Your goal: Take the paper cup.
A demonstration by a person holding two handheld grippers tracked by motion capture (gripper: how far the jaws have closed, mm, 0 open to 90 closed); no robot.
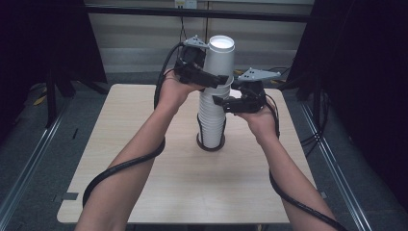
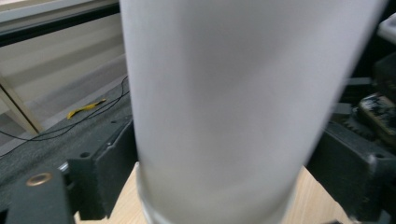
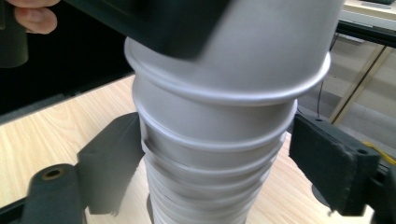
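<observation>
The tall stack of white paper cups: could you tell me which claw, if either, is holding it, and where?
The left claw straddles the top white paper cup low on its wall; the right claw straddles the stack below. Firm grip cannot be told.

A: Which items obstruct the centre of the table [image 1: 144, 192]?

B: The stack of white paper cups [image 1: 213, 115] stands upright there, with the left gripper [image 1: 219, 79] and right gripper [image 1: 222, 102] close against its upper part from either side.

A: Where can a hand pass?

B: Bare tabletop lies left, right and in front of the stack. Dark frame posts [image 1: 50, 96] stand beyond the table edges.
</observation>
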